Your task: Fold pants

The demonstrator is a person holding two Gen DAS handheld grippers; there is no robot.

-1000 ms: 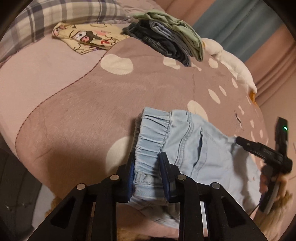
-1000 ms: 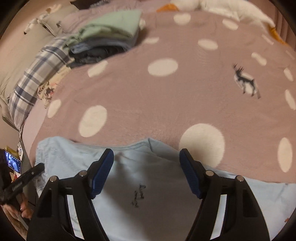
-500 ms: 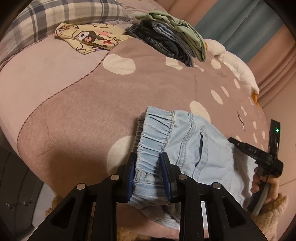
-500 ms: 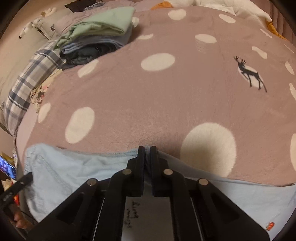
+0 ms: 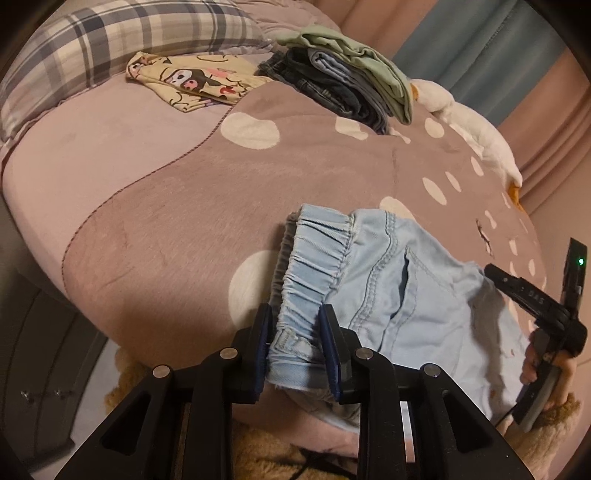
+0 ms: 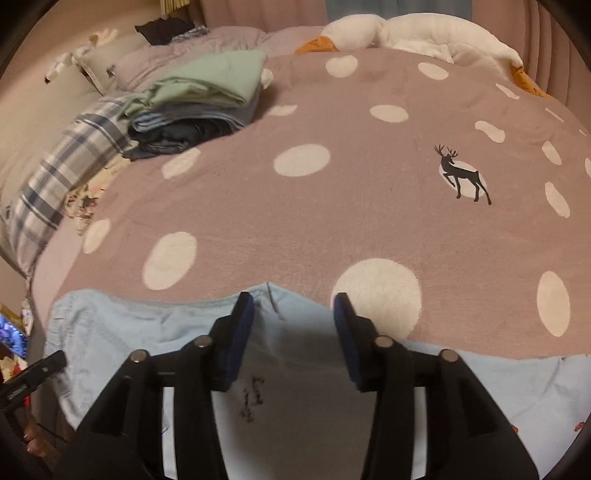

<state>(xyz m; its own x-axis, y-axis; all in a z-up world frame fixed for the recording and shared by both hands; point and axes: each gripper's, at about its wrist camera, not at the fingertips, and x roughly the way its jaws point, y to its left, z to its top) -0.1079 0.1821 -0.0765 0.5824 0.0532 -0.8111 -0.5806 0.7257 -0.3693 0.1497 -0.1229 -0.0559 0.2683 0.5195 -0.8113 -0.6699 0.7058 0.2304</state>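
Note:
Light blue denim pants lie along the near edge of a mauve dotted blanket. My left gripper is shut on their gathered elastic waistband. In the right wrist view the pants spread across the bottom. My right gripper is open, its jaws standing apart over the pants' far edge near the crotch, holding nothing. The right gripper's body also shows in the left wrist view, held in a hand.
A stack of folded clothes sits at the far left of the blanket, also in the left wrist view. A plaid pillow, a yellow cartoon-print cloth and a white goose plush lie around it.
My right gripper was open a second ago, shut on the pants' edge half a second ago, and has opened again. My left gripper keeps its hold on the waistband.

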